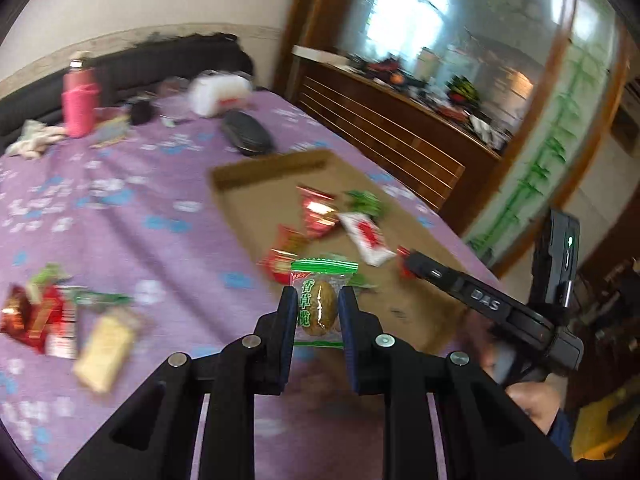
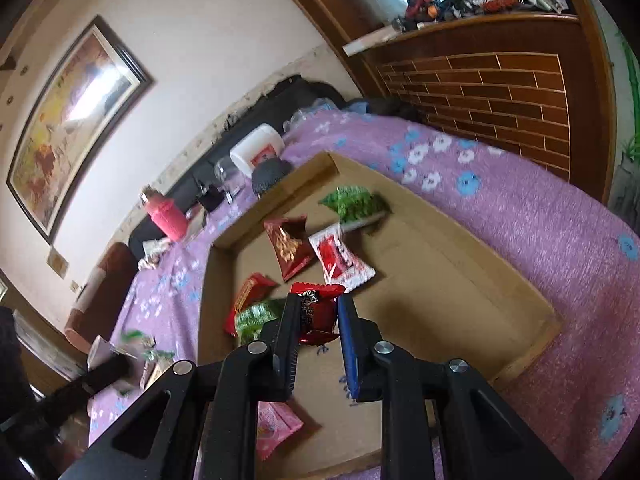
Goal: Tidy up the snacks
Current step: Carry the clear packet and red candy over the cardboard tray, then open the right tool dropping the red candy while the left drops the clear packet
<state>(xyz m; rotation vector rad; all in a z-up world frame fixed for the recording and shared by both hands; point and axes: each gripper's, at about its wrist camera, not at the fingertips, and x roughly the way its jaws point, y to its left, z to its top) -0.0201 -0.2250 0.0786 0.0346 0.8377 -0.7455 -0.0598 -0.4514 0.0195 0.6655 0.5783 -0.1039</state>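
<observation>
Both cameras look down along their fingers from close above the bed. Both see the box (image 1: 256, 176) (image 2: 460, 240) of snacks.

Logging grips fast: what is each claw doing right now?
Left claw: shut on a clear green-edged snack packet.
Right claw: shut on a red-wrapped candy, above the cardboard tray.

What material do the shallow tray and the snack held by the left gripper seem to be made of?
Tray: probably cardboard, matte brown, with folded low walls.
Snack wrapper in the left gripper: thin clear plastic film with green printed bands; the brown piece inside shows through.
</observation>
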